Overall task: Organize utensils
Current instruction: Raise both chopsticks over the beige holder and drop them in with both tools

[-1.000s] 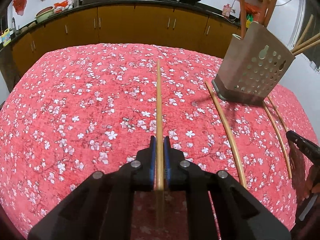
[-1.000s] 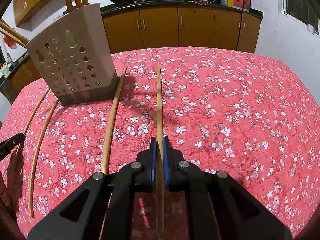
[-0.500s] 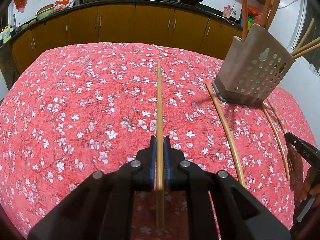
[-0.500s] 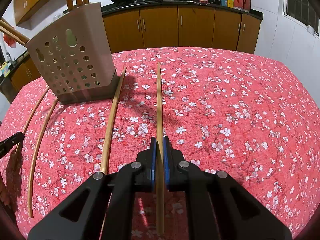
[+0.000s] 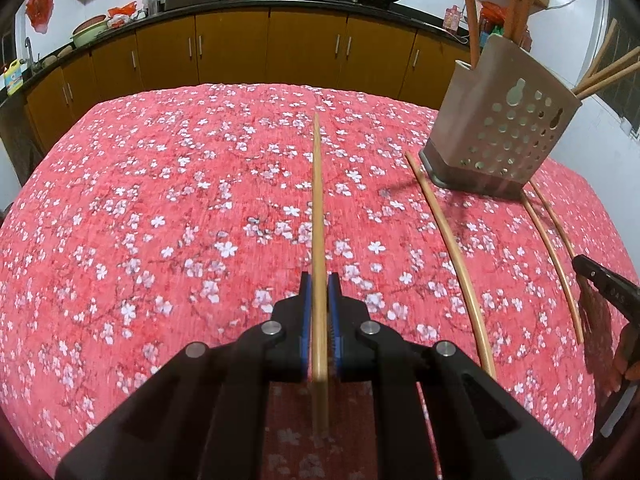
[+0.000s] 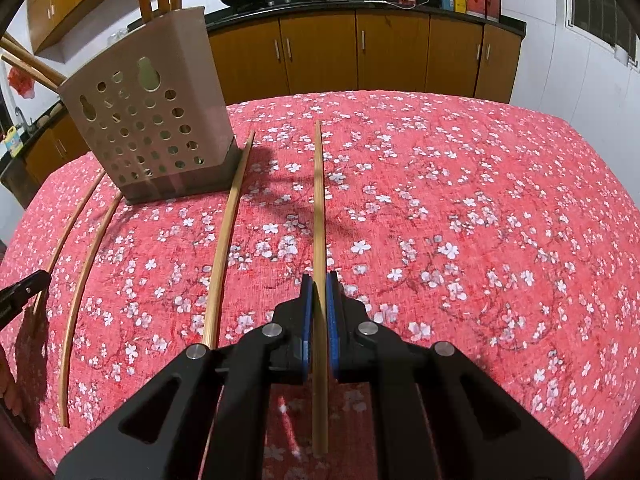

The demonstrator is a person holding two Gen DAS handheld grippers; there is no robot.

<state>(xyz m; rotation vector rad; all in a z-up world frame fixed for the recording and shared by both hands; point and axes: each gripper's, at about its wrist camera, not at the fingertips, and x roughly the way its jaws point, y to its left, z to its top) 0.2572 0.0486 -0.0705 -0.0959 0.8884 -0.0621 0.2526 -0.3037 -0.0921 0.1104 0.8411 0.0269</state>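
Your left hand-held gripper (image 5: 319, 292) and right hand-held gripper (image 6: 319, 292) are each clamped on one bamboo chopstick (image 5: 318, 208) (image 6: 319, 208), three more lying beside the perforated utensil holder (image 6: 152, 128).

Floral red table (image 5: 160, 200): holder (image 5: 500, 128), three chopsticks (image 5: 452, 248).

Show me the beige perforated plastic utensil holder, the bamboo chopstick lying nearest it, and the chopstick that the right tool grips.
Beige perforated plastic utensil holder (image 6: 148, 132), right wrist view, its holed front wall.
Loose bamboo chopstick (image 6: 228, 236), right wrist view, mid-shaft on the cloth.
Gripped bamboo chopstick (image 6: 319, 208), right wrist view, shaft beyond the jaws.
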